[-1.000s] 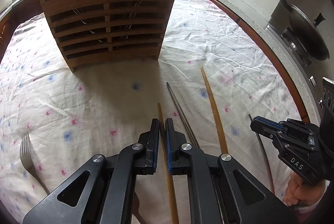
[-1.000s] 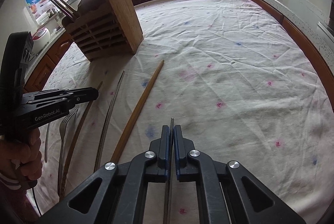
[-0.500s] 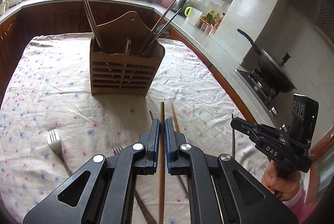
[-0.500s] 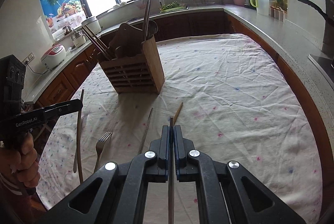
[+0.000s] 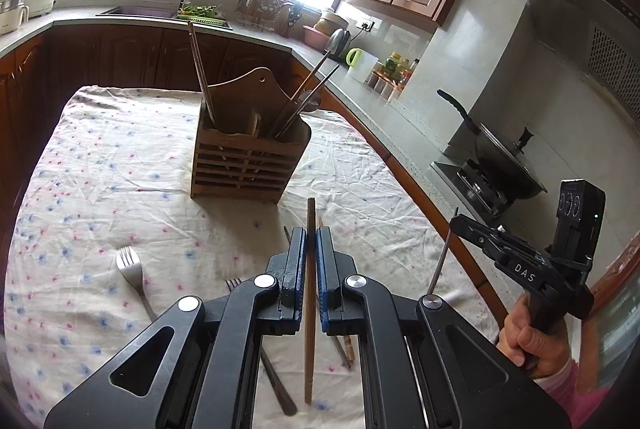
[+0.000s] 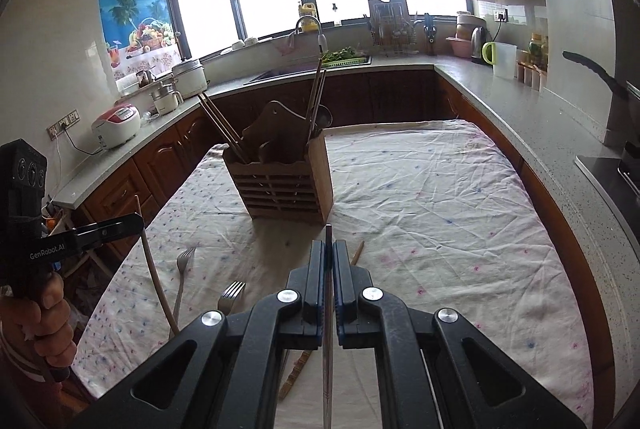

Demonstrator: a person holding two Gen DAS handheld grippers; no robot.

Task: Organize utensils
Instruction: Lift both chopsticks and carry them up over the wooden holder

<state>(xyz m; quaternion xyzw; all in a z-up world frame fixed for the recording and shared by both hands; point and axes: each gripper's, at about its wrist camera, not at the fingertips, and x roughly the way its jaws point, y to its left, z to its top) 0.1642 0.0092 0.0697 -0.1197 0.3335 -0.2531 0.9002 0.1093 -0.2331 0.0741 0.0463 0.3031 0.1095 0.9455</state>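
My left gripper [image 5: 310, 237] is shut on a wooden chopstick [image 5: 309, 309], held in the air above the table, pointing at the wooden utensil holder [image 5: 248, 157]. My right gripper [image 6: 329, 249] is shut on a thin metal chopstick [image 6: 328, 349], also lifted and aimed at the holder [image 6: 284, 185]. The holder stands upright on the floral cloth and holds chopsticks and long metal spoons. The left gripper shows in the right wrist view [image 6: 136, 223], the right gripper in the left wrist view [image 5: 456, 223].
Two forks [image 5: 130, 269] [image 6: 231, 293] lie on the tablecloth [image 6: 440, 213], with another wooden chopstick [image 6: 356, 253] and a metal one below the grippers. A stove with a pan [image 5: 504, 157] stands right of the table. Counters ring the table.
Both grippers have risen from the table with their chopsticks and pulled back; the holder now looks farther away and lower in both views.
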